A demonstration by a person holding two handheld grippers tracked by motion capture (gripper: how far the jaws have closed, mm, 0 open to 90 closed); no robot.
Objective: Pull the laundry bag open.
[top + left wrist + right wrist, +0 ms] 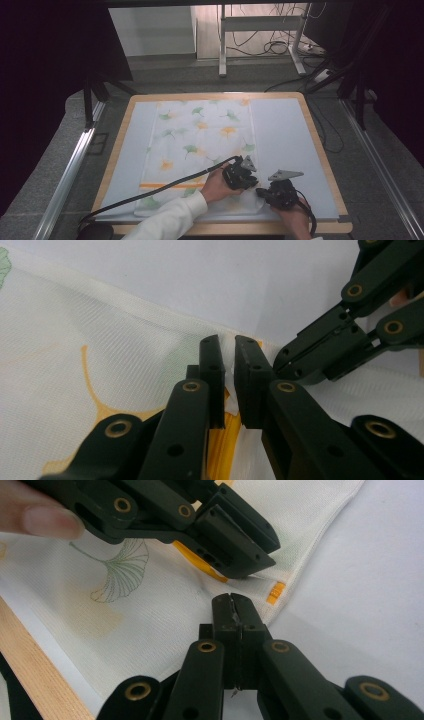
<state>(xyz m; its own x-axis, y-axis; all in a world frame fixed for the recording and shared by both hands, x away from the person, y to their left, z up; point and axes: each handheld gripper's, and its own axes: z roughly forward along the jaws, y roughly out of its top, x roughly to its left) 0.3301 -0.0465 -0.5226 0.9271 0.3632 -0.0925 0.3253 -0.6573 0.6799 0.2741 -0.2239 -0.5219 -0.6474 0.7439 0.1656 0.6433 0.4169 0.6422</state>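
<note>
Lower centre of the high view: your left gripper (pixel 242 176) and right gripper (pixel 274 192) both pinch the leaf-print cloth (pixel 200 145) near its right edge (jaws nearly touching); grey mat (pixel 287 140) beside, wooden table rim (pixel 320 145) beyond.

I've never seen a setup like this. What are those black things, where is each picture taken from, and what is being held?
No machine here: a person holds hand-held tongs, one per hand. The high view looks down on the table. The other two come from small cameras riding on each tool, looking along its black jaws. On the table lies a white cloth printed with green and orange leaves. The left tongs pinch the cloth near its right edge, by the orange stripe. The right tongs are shut on the same edge, right beside them.
</note>
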